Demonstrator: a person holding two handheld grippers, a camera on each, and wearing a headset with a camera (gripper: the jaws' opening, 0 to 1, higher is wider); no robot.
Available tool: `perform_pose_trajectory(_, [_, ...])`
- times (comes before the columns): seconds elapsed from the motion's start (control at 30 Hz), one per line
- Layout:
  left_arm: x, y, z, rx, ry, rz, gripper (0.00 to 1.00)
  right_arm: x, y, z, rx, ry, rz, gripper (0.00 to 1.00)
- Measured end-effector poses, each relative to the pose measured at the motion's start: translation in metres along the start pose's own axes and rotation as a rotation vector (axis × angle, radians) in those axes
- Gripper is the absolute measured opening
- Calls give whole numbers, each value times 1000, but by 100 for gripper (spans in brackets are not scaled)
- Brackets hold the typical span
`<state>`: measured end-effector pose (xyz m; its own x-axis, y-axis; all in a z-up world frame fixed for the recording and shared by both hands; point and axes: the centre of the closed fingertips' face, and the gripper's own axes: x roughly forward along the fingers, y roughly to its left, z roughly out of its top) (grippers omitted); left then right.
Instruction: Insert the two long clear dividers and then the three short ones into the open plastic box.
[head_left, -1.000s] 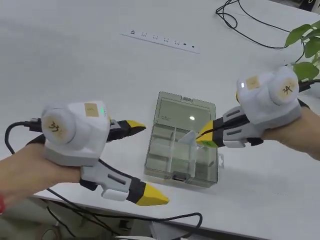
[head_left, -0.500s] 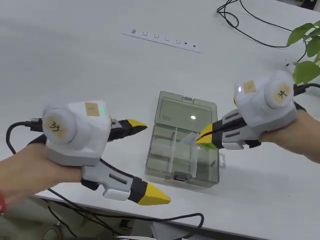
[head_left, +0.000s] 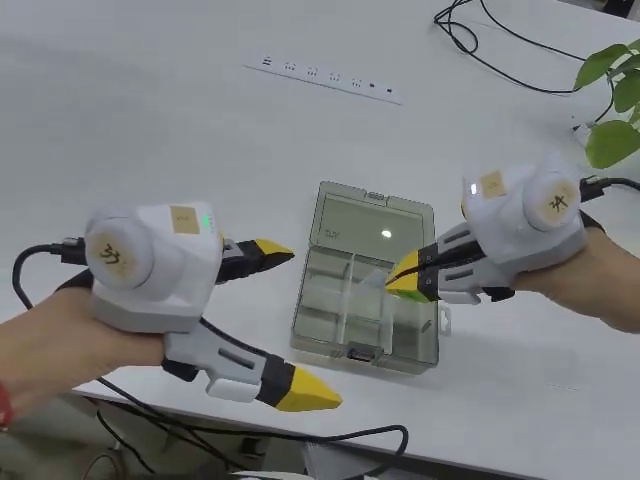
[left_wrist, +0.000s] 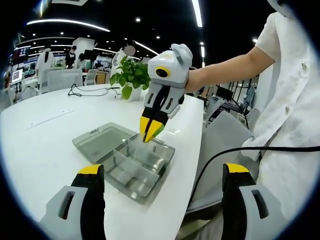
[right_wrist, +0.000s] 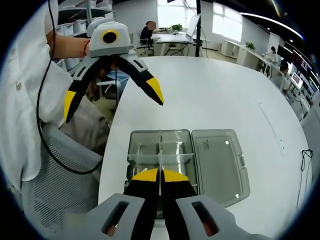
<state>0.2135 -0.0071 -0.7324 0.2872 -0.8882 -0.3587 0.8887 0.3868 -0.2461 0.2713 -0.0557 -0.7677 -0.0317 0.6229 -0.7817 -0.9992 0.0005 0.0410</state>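
The open clear plastic box (head_left: 330, 325) lies near the table's front edge, its lid (head_left: 372, 225) folded flat behind it. Clear dividers stand inside the box (right_wrist: 145, 150). My right gripper (head_left: 405, 280) hovers over the box's right half, shut on a short clear divider (head_left: 375, 275) that hangs tilted just above the compartments. In the right gripper view the divider (right_wrist: 160, 159) shows edge-on, rising from between the shut jaws of the right gripper (right_wrist: 160, 176). My left gripper (head_left: 290, 320) is held open just left of the box, with nothing between its fingers. The left gripper view shows the box (left_wrist: 125, 167) beyond the left gripper (left_wrist: 162, 170).
A white power strip (head_left: 325, 80) lies at the back of the table. Black cables (head_left: 480, 45) and a green plant (head_left: 615, 100) are at the far right. A small clear piece (head_left: 443, 320) lies by the box's right side. A black cable (head_left: 300, 435) runs along the front edge.
My right gripper has come slightly down and to the left with the divider, closer to the box. The left gripper has stayed where it was, open.
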Motion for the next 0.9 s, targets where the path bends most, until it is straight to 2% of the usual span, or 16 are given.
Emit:
perform_pose_trajectory(0.2, [1, -1, 0, 1, 1, -5, 100, 6, 1, 1, -26, 17, 2, 2])
perform_pose_trajectory(0.53, [0, 0, -3, 3, 9, -3, 100, 18, 0, -3, -28, 58, 12, 2])
perform_pose_trajectory(0.9, [-1, 1, -4, -1, 12, 0, 100, 40, 0, -20, -32, 134, 21, 2])
